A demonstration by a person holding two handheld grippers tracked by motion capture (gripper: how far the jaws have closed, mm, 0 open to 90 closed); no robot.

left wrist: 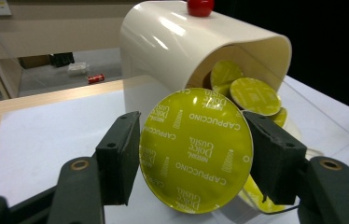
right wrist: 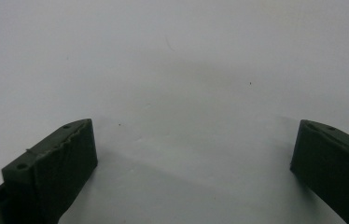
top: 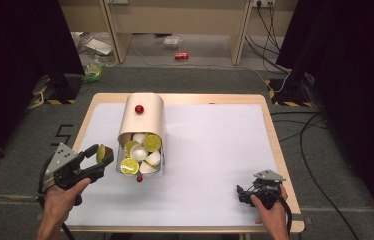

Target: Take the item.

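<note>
Left gripper (left wrist: 196, 154) pinches one yellow-green foil-topped coffee capsule (left wrist: 196, 151) between its two black jaws, one pad on each side of the rim. In the left gripper view the capsule's round foil lid faces the camera, printed "CAPPUCCINO" several times over; the lid stands on edge, nearly upright, leaning slightly back at the top. The capsule's axis, lid to base, therefore runs roughly level, away from the camera and toward the dispenser; the cup body behind the lid is hidden.

In the high view the left gripper (top: 101, 156) holds the capsule (top: 100, 153) off the white table cover (top: 215, 150), just beside the left side of the clear plastic tray (top: 161, 172) at the mouth of the cream-coloured curved capsule dispenser with a red knob (top: 142, 117). Whether the capsule touches the tray wall cannot be told. The tray holds more capsules (top: 142, 152), some yellow-green lid up, some showing white bodies.

Right gripper (top: 241, 192) rests at the near right corner of the table, well apart from the dispenser. In the right gripper view its jaws stand spread wide over the bare white cover (right wrist: 177, 70), nothing between them.
</note>
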